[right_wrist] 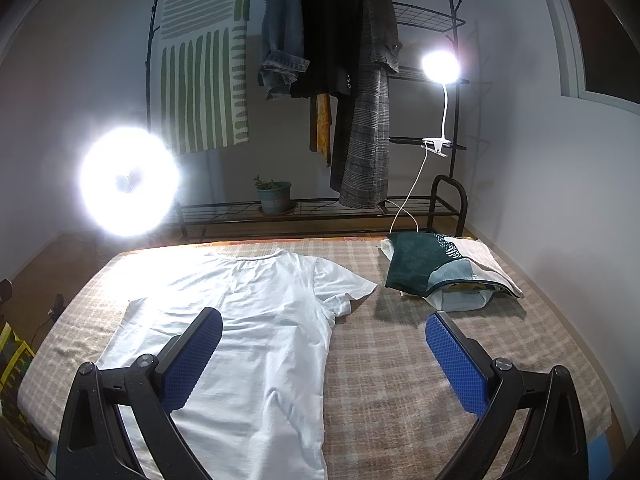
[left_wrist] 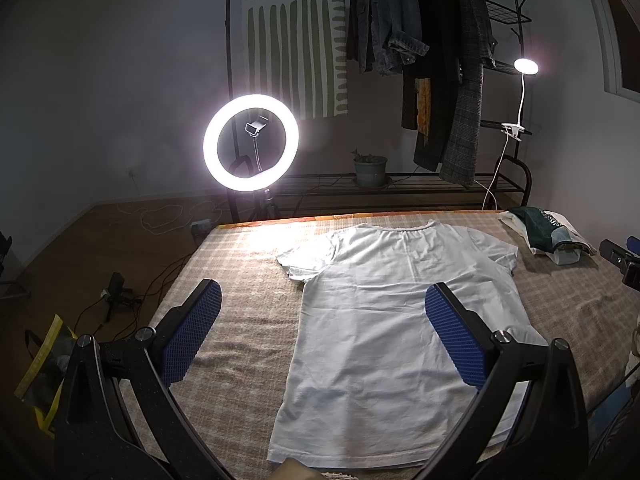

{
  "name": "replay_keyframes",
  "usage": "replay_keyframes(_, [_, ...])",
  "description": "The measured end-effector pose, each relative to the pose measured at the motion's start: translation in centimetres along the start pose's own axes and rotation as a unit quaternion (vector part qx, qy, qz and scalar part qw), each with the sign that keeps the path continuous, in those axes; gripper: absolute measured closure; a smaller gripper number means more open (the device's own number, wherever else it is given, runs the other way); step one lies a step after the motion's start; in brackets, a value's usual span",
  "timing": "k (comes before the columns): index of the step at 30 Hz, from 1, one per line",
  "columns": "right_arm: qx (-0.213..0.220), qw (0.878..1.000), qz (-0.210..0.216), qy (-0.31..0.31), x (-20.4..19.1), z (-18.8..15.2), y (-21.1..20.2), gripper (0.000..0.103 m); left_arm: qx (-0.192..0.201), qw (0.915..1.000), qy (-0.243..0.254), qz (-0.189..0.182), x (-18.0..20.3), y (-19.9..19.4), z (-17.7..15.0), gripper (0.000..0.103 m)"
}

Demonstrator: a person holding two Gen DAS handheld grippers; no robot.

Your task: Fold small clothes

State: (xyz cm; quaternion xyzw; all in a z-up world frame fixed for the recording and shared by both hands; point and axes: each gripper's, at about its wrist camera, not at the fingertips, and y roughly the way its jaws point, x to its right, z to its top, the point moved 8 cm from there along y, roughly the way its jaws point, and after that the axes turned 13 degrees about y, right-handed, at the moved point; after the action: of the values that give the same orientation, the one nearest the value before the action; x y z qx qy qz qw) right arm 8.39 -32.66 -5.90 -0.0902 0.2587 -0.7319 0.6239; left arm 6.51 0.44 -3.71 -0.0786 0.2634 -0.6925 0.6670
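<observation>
Lying flat and unfolded on the checked beige bedspread (left_wrist: 240, 280), the white T-shirt (left_wrist: 384, 320) fills the centre of the left wrist view, collar toward the top of the frame and hem toward the bottom, both short sleeves spread out to the sides. The left gripper (left_wrist: 323, 316) hovers over it with jaws wide and nothing between them; its left blue pad sits over bare bedspread at lower left, and its right pad sits over the shirt body at lower right.

In the right wrist view the same T-shirt (right_wrist: 256, 320) occupies the left and centre of the frame. The right gripper (right_wrist: 324, 348) is likewise spread wide and empty, its left pad over the shirt and its right pad over the bedspread (right_wrist: 400, 380).

A small pile of folded clothes (right_wrist: 440, 268), dark green on top, rests on the bedspread in the upper right, apart from the shirt's sleeve. Beyond the bed, a glowing ring light (left_wrist: 251, 143) stands left of centre, a clothes rack (right_wrist: 452, 80) with hanging coats crosses the top of the frame, a clip-on lamp (right_wrist: 440, 66) shines at upper right, and a potted plant (right_wrist: 274, 196) sits on the rack's low shelf.
</observation>
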Motion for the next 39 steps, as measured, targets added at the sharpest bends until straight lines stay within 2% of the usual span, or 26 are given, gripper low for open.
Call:
replay_keyframes(11, [-0.006,1.0,0.014,0.008,-0.8,-0.2,0.7,0.0,-0.01,0.9999,-0.012,0.0,-1.2,0.5,-1.3,0.0])
replay_keyframes(13, [-0.008,0.999,0.026,0.018,-1.1,-0.2,0.9,0.0,-0.016,0.9996,-0.024,-0.004,-1.9,1.1,-1.8,0.0])
replay_keyframes(18, [-0.017,0.994,0.093,0.052,-3.3,-0.2,1.4,0.0,-0.029,0.9981,-0.053,-0.013,-3.8,2.2,-4.3,0.0])
replay_keyframes(19, [-0.023,0.993,0.102,0.054,-3.8,-0.1,1.7,0.0,-0.034,0.9978,-0.057,-0.012,-4.2,2.4,-5.0,0.003])
replay_keyframes(23, [-0.048,0.993,0.104,0.016,-6.7,-0.1,3.2,0.0,-0.064,0.9948,-0.076,-0.021,-5.1,3.4,-8.0,0.01])
replay_keyframes(25, [-0.052,0.994,0.098,-0.006,-8.1,-0.1,3.9,0.0,-0.083,0.9916,-0.092,-0.038,-5.3,4.0,-9.8,0.012])
replay_keyframes(27, [-0.06,0.992,0.106,-0.023,-9.4,-0.2,4.4,0.0,-0.103,0.9882,-0.105,-0.042,-5.4,4.7,-11.9,0.017])
replay_keyframes(28, [-0.066,0.991,0.112,-0.031,-10.1,-0.2,4.6,0.0,-0.117,0.9854,-0.113,-0.049,-5.3,5.1,-13.0,0.023])
replay_keyframes(29, [-0.076,0.989,0.122,-0.042,-11.3,-0.2,5.1,0.0,-0.132,0.9812,-0.126,-0.062,-5.2,5.6,-14.1,0.029])
replay_keyframes(31, [-0.092,0.985,0.137,-0.058,-13.2,0.0,6.0,0.0,-0.155,0.9725,-0.152,-0.085,-4.8,6.3,-16.2,0.032])
replay_keyframes(34, [-0.104,0.978,0.16,-0.088,-16.6,0.6,7.9,0.0,-0.189,0.9632,-0.167,-0.092,-4.1,7.3,-19.3,0.034])
replay_keyframes(36, [-0.113,0.975,0.163,-0.105,-19.0,0.8,9.8,0.001,-0.216,0.951,-0.194,-0.108,-3.6,8.0,-21.3,0.042])
replay_keyframes(38, [-0.135,0.968,0.181,-0.109,-21.5,0.6,11.5,0.004,-0.231,0.9409,-0.214,-0.125,-3.1,8.5,-22.5,0.046])
replay_keyframes(39, [-0.15,0.964,0.192,-0.11,-23.0,0.3,12.5,0.009,-0.236,0.9396,-0.213,-0.126,-2.8,8.7,-22.9,0.046])
